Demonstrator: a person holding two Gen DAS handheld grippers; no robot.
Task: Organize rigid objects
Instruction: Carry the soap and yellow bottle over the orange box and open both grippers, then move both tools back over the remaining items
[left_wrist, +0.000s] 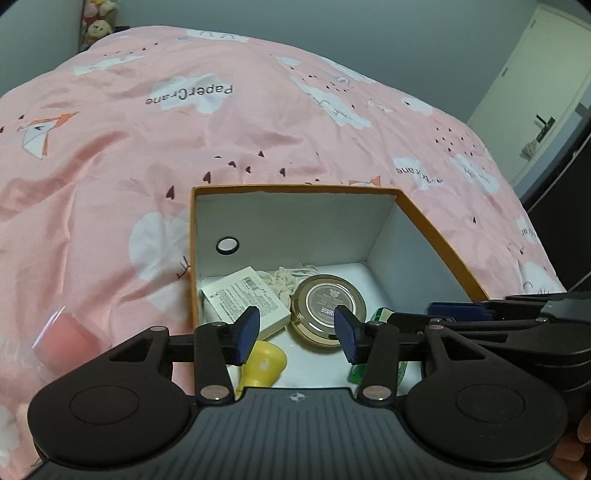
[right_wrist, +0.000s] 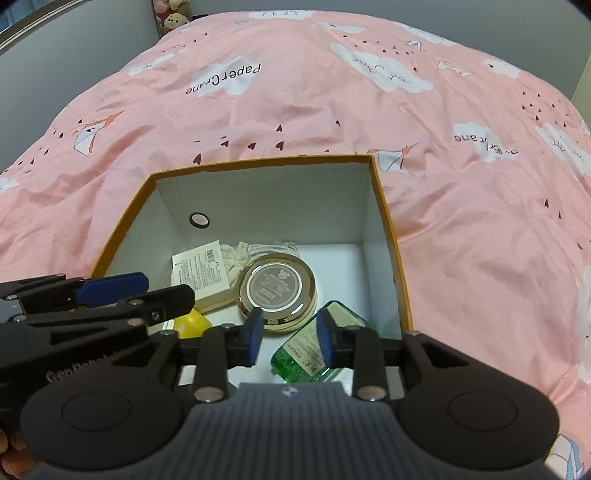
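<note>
An orange box (left_wrist: 295, 188) with white inner walls sits on a pink bedspread (left_wrist: 147, 147). Inside lie a gold round tin (left_wrist: 328, 306), a white carton (left_wrist: 243, 291), a cream cloth pouch (left_wrist: 280, 280), a yellow piece (left_wrist: 266, 362) and a green bottle (right_wrist: 306, 354). My left gripper (left_wrist: 297, 332) hovers open over the box's near side, above the tin, with nothing between its blue pads. My right gripper (right_wrist: 290, 334) hangs open just above the green bottle, pads apart from it. In the right wrist view the left gripper (right_wrist: 166, 290) reaches in from the left, above the yellow piece (right_wrist: 192, 323).
A pink translucent container (left_wrist: 70, 339) lies on the bedspread left of the box. The box's far wall has a round hole (left_wrist: 227, 245). Stuffed toys (left_wrist: 98, 26) sit beyond the bed's far corner. A pale door (left_wrist: 535, 92) stands at the right.
</note>
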